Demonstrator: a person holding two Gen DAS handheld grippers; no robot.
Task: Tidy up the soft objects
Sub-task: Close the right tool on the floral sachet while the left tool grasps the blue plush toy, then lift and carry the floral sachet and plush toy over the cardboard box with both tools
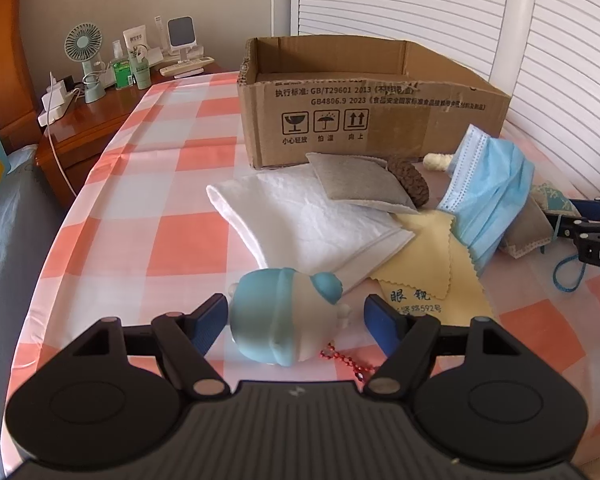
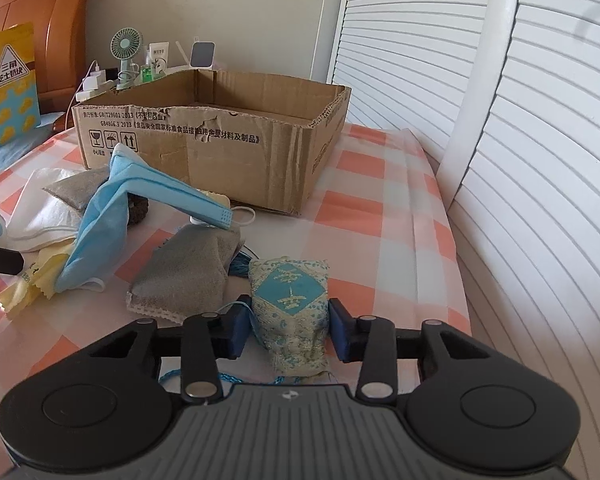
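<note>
My left gripper (image 1: 296, 322) is open, its jaws on either side of a blue and white soft toy (image 1: 286, 314) that lies on the checked cloth; the left pad touches it, the right pad stands apart. My right gripper (image 2: 290, 330) has its jaws against both sides of a blue and cream embroidered sachet (image 2: 290, 304) lying on the cloth. Beyond lie a white folded cloth (image 1: 304, 224), a grey pouch (image 1: 360, 180), a yellow lens cloth (image 1: 428, 264), a blue face mask (image 1: 492, 192) and a second grey pouch (image 2: 188, 276). An open cardboard box (image 1: 364, 116) stands behind them.
A wooden nightstand (image 1: 88, 120) at the far left holds a small fan (image 1: 85, 60), bottles and a power strip. White louvred doors (image 2: 540, 160) run along the right side. A red bead chain (image 1: 350, 362) lies by the toy. The cloth's right edge (image 2: 452, 240) drops off.
</note>
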